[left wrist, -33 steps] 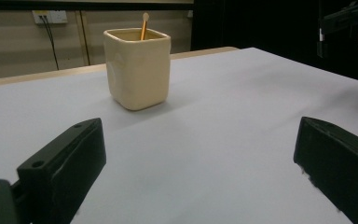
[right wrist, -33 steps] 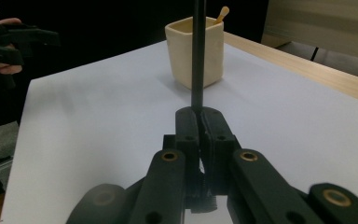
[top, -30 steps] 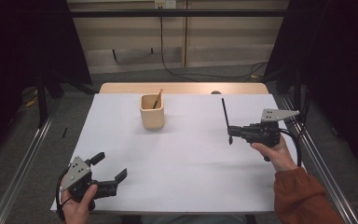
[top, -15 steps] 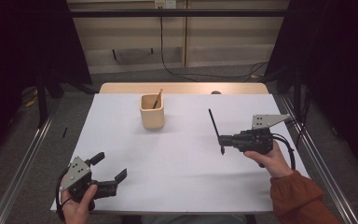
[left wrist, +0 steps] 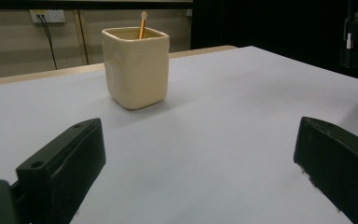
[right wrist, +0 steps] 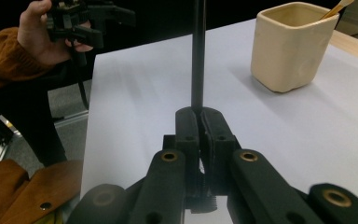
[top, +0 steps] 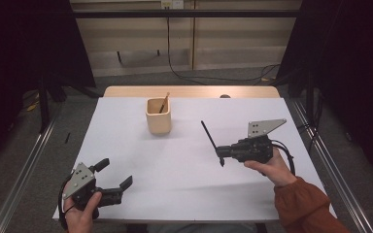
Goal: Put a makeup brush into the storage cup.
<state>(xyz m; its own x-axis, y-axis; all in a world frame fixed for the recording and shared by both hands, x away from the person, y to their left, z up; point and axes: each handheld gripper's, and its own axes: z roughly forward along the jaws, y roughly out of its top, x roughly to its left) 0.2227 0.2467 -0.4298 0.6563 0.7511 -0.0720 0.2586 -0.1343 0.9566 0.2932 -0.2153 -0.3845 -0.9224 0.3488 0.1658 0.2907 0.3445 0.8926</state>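
Observation:
My right gripper [top: 223, 154] hovers over the right half of the white table [top: 184, 194], shut on a thin black stick [top: 210, 138] that slants up and away from the pads. In the right gripper view the stick [right wrist: 197, 56] rises straight from the closed gripper [right wrist: 203, 116]. A cream square cup [top: 159, 119] stands at the far centre with a wooden stick [top: 164, 103] leaning inside. My left gripper [top: 114, 173] rests at the near left corner, open and holding nothing. Its view faces the cup [left wrist: 136, 65] and the wooden stick [left wrist: 142, 23] between wide jaws.
A wooden strip [top: 189, 91] borders the table's far edge. Metal rails [top: 24, 165] run along the floor on both sides, and cables [top: 179, 73] lie on the floor behind the table. The right gripper view shows the person's other hand with the left gripper [right wrist: 81, 21].
My right gripper has carried the black stick leftward and a little nearer, closer to the table's middle. The left gripper has stayed put.

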